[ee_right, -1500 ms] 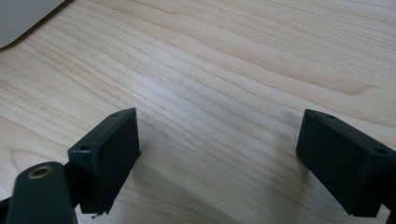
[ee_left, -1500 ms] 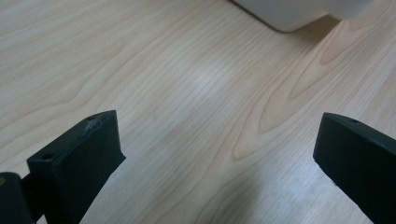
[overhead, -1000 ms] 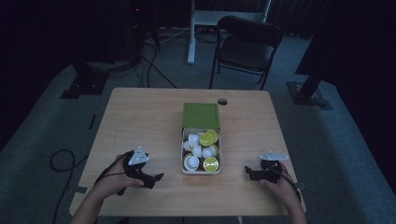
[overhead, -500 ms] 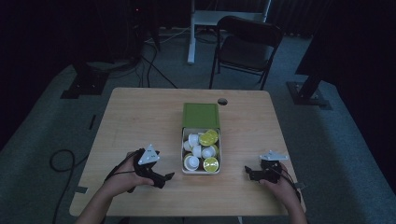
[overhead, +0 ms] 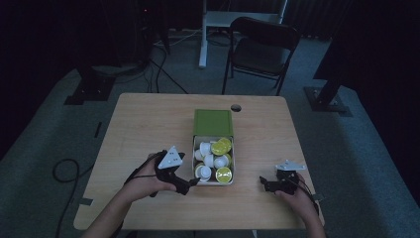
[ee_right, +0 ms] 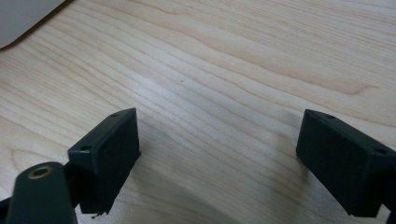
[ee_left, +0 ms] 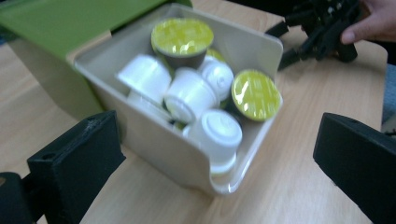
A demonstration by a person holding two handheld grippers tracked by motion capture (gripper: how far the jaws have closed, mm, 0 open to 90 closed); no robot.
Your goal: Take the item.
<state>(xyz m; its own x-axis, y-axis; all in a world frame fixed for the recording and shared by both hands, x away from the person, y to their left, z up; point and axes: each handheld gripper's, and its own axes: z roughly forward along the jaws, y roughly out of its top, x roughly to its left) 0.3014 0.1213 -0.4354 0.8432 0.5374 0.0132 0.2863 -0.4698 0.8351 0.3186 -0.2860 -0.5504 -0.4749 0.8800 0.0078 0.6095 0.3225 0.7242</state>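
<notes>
Capsule box (ee_left: 187, 154) lies just ahead of the left hand-held gripper (overhead: 190, 184), jaws apart; right hand-held gripper (overhead: 264, 184), also spread, rests farther off.

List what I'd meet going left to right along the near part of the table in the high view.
Left tool → open box of capsules → right tool.

— What colours are in the box (ee_left: 187, 154)?
— Beige walls, a green lid (overhead: 213, 122). The capsules (ee_left: 191, 95) are white; some have shiny yellow-green foil tops.
— And around it?
— Pale wood-grain counter (ee_right: 224, 60), black jaws on each hand-held gripper.
</notes>
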